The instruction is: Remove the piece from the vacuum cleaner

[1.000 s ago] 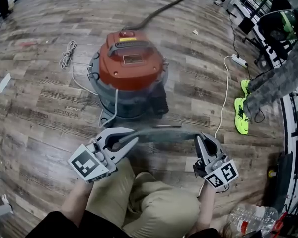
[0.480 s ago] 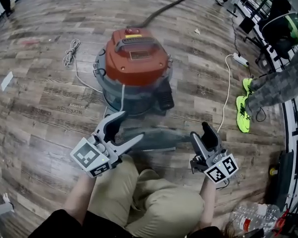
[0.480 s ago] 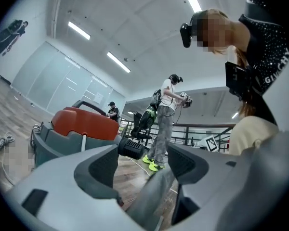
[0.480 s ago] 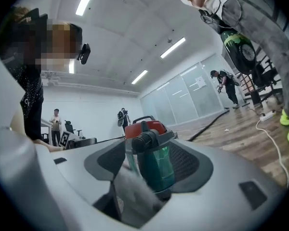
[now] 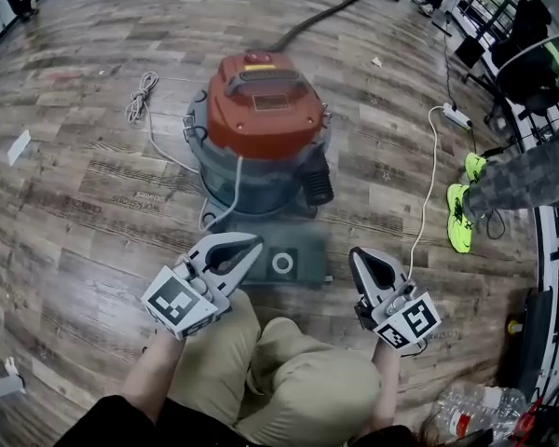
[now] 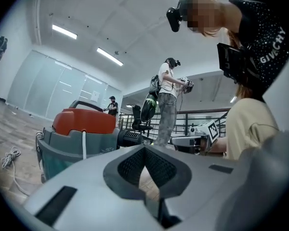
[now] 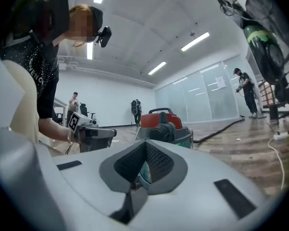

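The vacuum cleaner (image 5: 265, 110), a grey drum with a red lid, stands on the wood floor ahead of me. In front of it lies a flat grey piece (image 5: 293, 261) with a round hole, flat on the floor. My left gripper (image 5: 252, 242) is shut and empty, with its tip at the piece's left edge. Right of the piece, my right gripper (image 5: 357, 254) is shut and holds nothing. The left gripper view looks past the shut left gripper (image 6: 144, 148) to the vacuum cleaner (image 6: 82, 124). From the right gripper view, the vacuum cleaner (image 7: 161, 121) shows beyond the shut right gripper (image 7: 145, 143).
A coiled white cable (image 5: 140, 96) lies left of the vacuum, and a black hose (image 5: 326, 12) runs away behind it. A power strip (image 5: 452, 115) and a person in green shoes (image 5: 458, 217) are at the right. A plastic bottle (image 5: 466, 413) lies at the lower right.
A second ago both grippers held the grey piece up between them. Their jaws opened, the piece dropped flat onto the floor, and both jaws have closed again, empty.
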{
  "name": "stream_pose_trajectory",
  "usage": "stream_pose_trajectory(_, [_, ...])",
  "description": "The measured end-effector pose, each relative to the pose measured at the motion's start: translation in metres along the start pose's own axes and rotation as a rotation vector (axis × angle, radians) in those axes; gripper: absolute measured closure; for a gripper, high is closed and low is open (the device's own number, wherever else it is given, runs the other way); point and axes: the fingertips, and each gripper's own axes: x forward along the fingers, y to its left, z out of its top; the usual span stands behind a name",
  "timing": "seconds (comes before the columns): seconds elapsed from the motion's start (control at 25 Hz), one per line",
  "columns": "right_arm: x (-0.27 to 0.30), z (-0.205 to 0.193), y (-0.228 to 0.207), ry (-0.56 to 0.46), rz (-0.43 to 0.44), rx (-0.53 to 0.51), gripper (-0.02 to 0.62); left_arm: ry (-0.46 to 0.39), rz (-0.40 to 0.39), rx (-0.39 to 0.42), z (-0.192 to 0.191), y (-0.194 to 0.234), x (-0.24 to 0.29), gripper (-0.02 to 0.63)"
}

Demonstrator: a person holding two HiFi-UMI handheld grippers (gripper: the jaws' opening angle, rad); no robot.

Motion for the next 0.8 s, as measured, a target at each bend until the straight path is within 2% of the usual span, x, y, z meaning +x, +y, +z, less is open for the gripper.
stream_pose_trajectory(0.2, [0.002,0.006,0.009,-0.011,0.034,-0.023,0.584,0.013,-0.007,0.015,-0.002,-0.004,-0.002,0.598])
stream_pose_trajectory(0.6, [-0.006,-0.006,0.014,-0.064,0.019,-0.014,0.584,0.028,0.006,0.023,-0.015,-0.006,-0.009,0.598])
stream_pose_trajectory(0.8, [-0.003,-0.006,0.020,-0.053,0.024,-0.045,0.584,0.042,0.000,0.023,-0.016,-0.005,-0.010,0.598])
